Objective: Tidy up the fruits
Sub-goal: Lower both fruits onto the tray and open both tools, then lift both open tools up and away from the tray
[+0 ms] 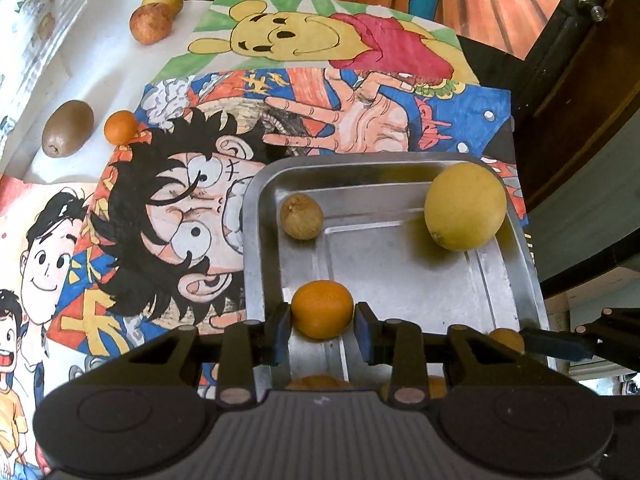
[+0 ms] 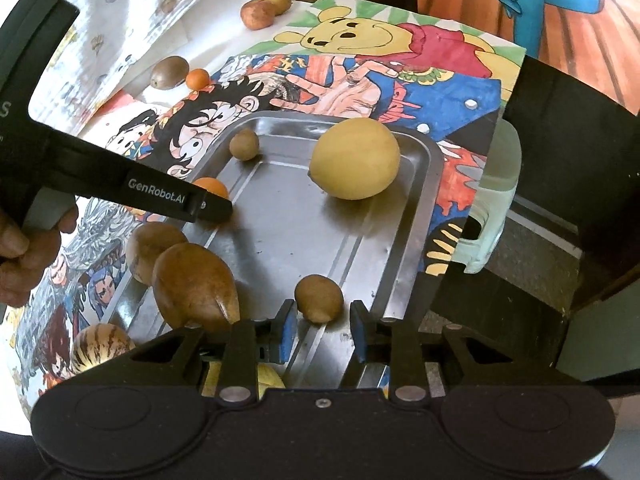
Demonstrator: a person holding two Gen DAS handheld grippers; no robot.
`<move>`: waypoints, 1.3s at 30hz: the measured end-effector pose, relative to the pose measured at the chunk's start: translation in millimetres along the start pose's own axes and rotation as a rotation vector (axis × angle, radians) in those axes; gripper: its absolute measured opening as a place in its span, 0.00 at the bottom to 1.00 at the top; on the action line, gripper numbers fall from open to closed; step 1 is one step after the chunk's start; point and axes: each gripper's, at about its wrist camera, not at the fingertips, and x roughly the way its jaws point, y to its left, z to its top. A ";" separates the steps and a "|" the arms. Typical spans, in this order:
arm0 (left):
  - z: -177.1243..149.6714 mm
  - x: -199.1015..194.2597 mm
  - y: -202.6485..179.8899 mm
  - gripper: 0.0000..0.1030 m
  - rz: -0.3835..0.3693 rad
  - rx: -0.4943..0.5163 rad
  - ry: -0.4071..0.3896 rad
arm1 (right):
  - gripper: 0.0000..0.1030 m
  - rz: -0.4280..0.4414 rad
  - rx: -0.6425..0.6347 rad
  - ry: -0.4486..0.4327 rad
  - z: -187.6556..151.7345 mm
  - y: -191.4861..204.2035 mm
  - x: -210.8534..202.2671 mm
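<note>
In the left wrist view, the left tool (image 1: 322,326) points down into a metal tray (image 1: 400,264) whose near-left corner fills the lower middle of the frame. An orange mandarin (image 1: 322,309) sits between its blue pads: the left pad looks to touch the fruit and the right pad stands just beside it, with the jaws narrow, and I cannot tell whether they press on it. A small brown fruit (image 1: 301,216) lies in the tray's far-left corner and a large yellow lemon (image 1: 465,211) in its far-right corner. Outside the tray, on the surface covered with cartoon drawings (image 1: 168,216), a kiwi (image 1: 68,128) and a small orange fruit (image 1: 121,127) lie just beside each other at the left of the frame, and a reddish-brown fruit (image 1: 151,23) and a yellow fruit (image 1: 163,2) touch at the upper left. In the right wrist view, the right tool (image 2: 323,330) hangs over the tray's near end at the lower middle of the frame, its jaws narrow with a visible gap. A small brown kiwi-like fruit (image 2: 319,298) rests on the tray just ahead of the pads, apart from both. Two larger brown fruits (image 2: 195,286) lie on the tray's left rim, and a striped fruit (image 2: 102,350) shows at the lower left. A hand (image 2: 28,248) holds the left tool's handle at the left edge.
</note>
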 end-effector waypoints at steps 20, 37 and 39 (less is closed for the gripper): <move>-35.4 -72.0 13.4 0.94 0.097 -0.102 0.014 | 0.84 0.042 0.086 0.047 -12.3 15.6 -57.2; -112.7 -110.2 35.6 0.99 0.206 -0.140 0.230 | 0.99 0.171 0.152 0.316 -23.7 45.8 -54.3; -120.2 -110.6 37.9 0.99 0.220 -0.148 0.255 | 0.99 0.182 0.162 0.340 -24.4 49.7 -52.0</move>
